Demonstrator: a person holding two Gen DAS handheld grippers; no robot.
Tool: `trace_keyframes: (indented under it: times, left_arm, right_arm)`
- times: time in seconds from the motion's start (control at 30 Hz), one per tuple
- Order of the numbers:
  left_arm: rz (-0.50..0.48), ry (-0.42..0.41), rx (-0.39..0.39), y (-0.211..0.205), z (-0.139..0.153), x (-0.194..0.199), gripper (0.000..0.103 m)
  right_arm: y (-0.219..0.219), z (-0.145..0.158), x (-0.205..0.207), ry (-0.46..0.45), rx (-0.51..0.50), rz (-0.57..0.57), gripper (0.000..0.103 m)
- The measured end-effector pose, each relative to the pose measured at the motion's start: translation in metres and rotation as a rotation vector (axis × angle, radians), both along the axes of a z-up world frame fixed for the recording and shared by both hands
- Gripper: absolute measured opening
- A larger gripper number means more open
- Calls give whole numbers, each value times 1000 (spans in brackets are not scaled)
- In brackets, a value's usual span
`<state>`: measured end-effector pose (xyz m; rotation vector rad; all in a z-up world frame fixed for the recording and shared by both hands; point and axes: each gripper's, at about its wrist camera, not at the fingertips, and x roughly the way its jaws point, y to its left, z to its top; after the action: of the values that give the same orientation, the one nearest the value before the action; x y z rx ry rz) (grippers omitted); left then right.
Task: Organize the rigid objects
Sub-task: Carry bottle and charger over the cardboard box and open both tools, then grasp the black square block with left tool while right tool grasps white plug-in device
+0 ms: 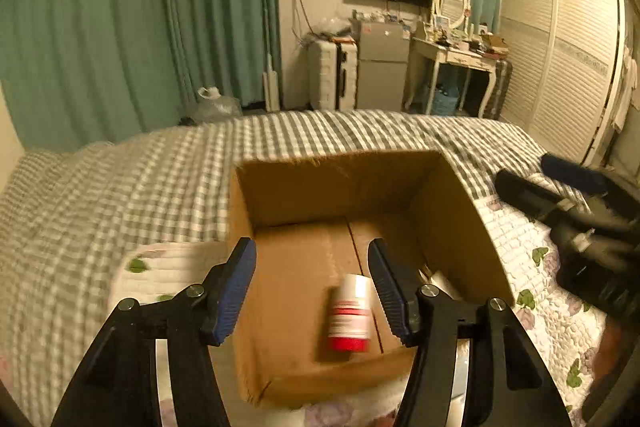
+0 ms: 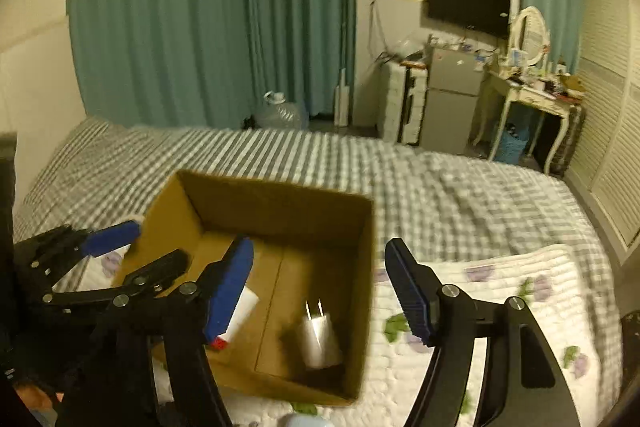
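Note:
An open cardboard box (image 1: 452,211) sits on the bed; it also shows in the right wrist view (image 2: 276,211). Inside lie a white bottle with a red cap and label (image 1: 351,313), partly hidden in the right wrist view (image 2: 240,311), and a white plug charger (image 2: 320,339). My left gripper (image 1: 312,285) is open and empty above the box, over the bottle. My right gripper (image 2: 320,287) is open and empty above the box, over the charger. The left gripper shows at the left of the right wrist view (image 2: 116,247); the right gripper shows at the right of the left wrist view (image 1: 568,195).
The bed has a grey checked cover (image 1: 120,187) and a white floral quilt (image 2: 500,291) under the box. A pale blue object (image 2: 304,421) peeks in at the bottom edge. Green curtains, a fridge, suitcase, dressing table and wardrobe stand beyond the bed.

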<state>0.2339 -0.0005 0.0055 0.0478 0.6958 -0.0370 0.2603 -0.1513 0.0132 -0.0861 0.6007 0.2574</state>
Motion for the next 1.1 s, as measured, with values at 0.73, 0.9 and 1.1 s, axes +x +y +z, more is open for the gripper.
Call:
trace_keyframes:
  times: [0.73, 0.9, 1.1]
  left_arm:
    - [153, 100, -69, 15, -38, -152, 68]
    - [160, 193, -91, 10, -85, -152, 68]
    - [143, 214, -48, 0, -104, -146, 68]
  right_arm:
    - [-51, -12, -170, 73, -5, -86, 85]
    - [-48, -81, -162, 191, -37, -76, 85]
    - [-33, -149, -143, 334, -4, -27, 80]
